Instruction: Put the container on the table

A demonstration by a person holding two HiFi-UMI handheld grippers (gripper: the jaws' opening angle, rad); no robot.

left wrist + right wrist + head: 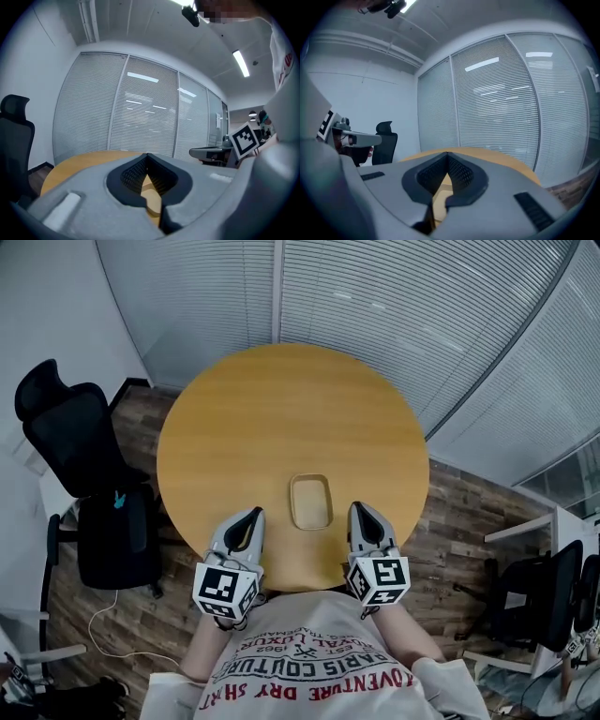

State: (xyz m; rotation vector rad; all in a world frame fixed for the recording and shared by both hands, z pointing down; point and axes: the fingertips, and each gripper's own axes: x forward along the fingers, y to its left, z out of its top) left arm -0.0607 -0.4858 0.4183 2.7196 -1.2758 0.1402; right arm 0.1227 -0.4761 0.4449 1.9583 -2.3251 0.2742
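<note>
A shallow tan rectangular container (310, 501) lies flat on the round wooden table (281, 418), near its front edge. My left gripper (253, 514) sits just left of the container and my right gripper (357, 509) just right of it, both shut and holding nothing. Each is a little apart from the container. In the left gripper view the jaws meet at the tip (147, 155), with a piece of the container (151, 201) seen below through the gap. The right gripper view shows closed jaws (447, 154) and the container (439, 196) beneath them.
A black office chair (89, 474) stands left of the table, another chair (534, 596) at the right. Slatted glass walls (394, 306) curve behind the table. A white cable (112, 634) lies on the wood floor at the left.
</note>
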